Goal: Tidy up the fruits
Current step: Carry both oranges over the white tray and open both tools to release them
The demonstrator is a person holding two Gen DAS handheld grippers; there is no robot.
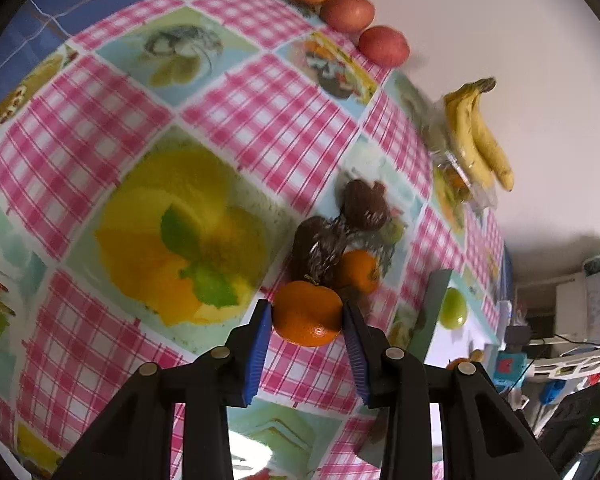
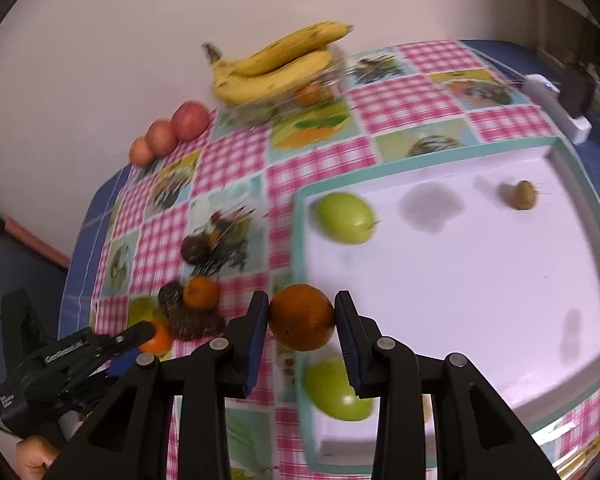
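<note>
done: two green fruits [image 2: 346,218] sitting in tray [image 2: 580,168]
claws: I'm gripping an orange in both, left claw [image 1: 307,314], right claw [image 2: 302,318]
left: apples [image 2: 190,120] at 10 o'clock, bananas [image 2: 276,66] waiting

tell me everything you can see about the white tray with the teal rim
The tray is a broad, shallow rectangle with a white floor and a raised teal rim, plastic by the look of it, lying flat on the checked tablecloth. Inside are two green fruits near its left edge and a small brownish fruit toward the far side. The right gripper holds an orange over the tray's left rim.
</note>
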